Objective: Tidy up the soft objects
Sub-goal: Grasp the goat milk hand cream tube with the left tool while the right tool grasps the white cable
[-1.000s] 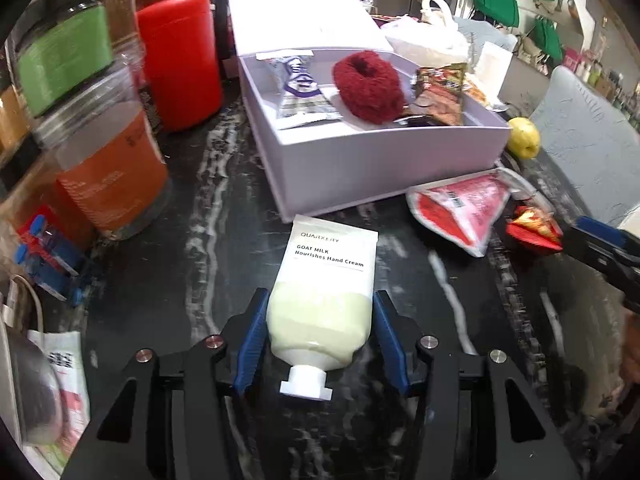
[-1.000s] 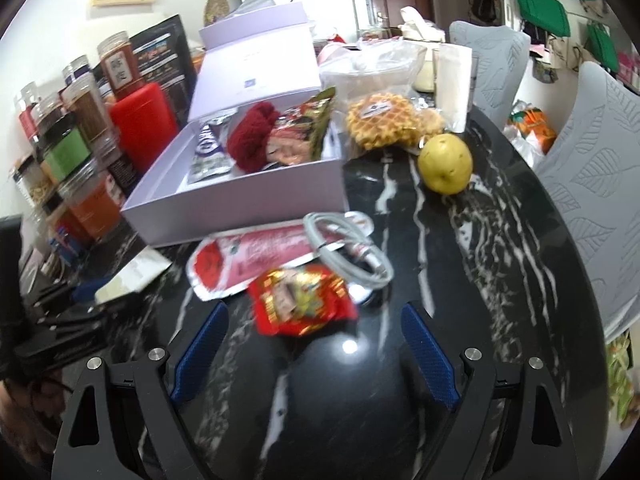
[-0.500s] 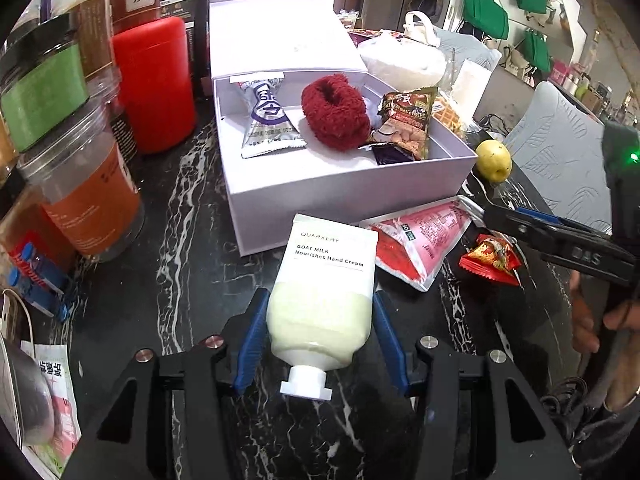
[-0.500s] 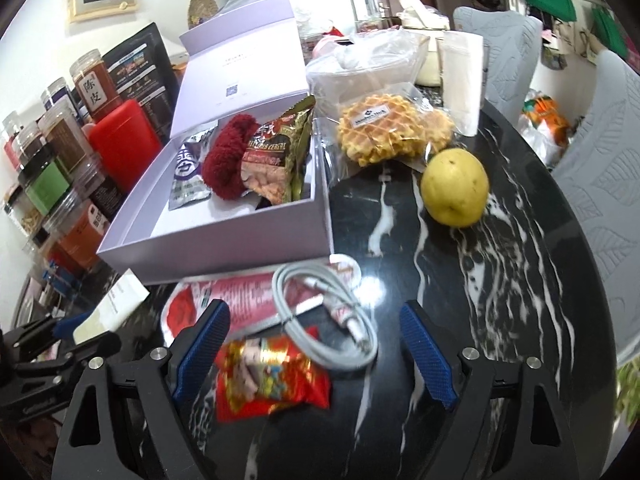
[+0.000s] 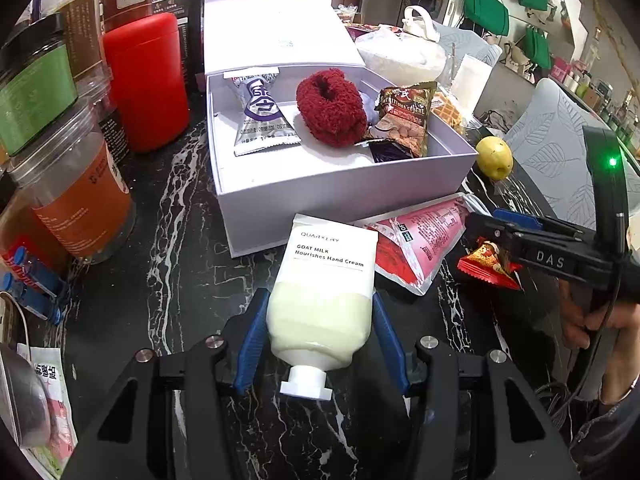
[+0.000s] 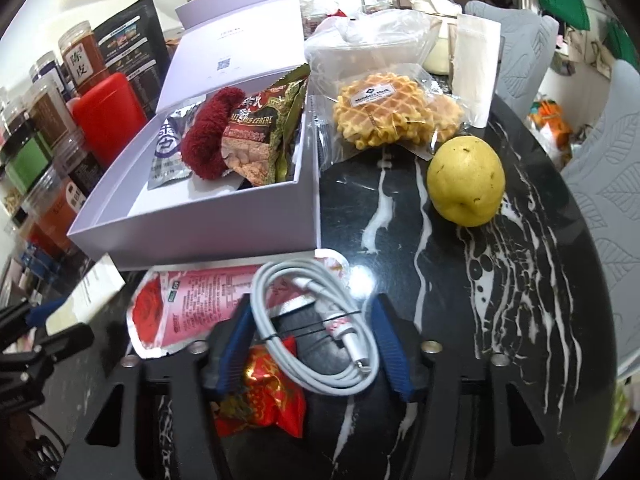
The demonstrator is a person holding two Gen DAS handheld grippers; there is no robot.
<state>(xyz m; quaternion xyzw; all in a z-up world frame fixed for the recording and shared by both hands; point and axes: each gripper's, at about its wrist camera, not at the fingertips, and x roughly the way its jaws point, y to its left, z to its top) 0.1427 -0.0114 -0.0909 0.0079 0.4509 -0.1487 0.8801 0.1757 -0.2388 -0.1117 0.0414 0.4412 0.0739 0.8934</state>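
Note:
My left gripper [image 5: 318,300] is shut on a white hand cream tube [image 5: 328,280], cap toward the camera, just in front of the open lilac box [image 5: 344,200]. The box holds a red fluffy scrunchie [image 5: 330,112] and snack packets. My right gripper [image 6: 311,308] straddles a coiled white cable [image 6: 340,380], and its jaws are closing. The blue pads stand close on either side of the coil, which keeps its shape. The coil lies partly on a red snack packet [image 6: 260,400] and a red pouch [image 6: 192,296].
A yellow pear [image 6: 466,180] and bagged waffles [image 6: 380,116] sit right of the box on the black marble table [image 6: 520,320]. Jars [image 5: 76,200] and a red canister [image 5: 148,80] crowd the left side. A hand [image 5: 592,320] holds the right gripper.
The right gripper came forward and down over the red packet and the cable, and its jaws narrowed around the coil. The left gripper kept its hold on the tube and drifted a little.

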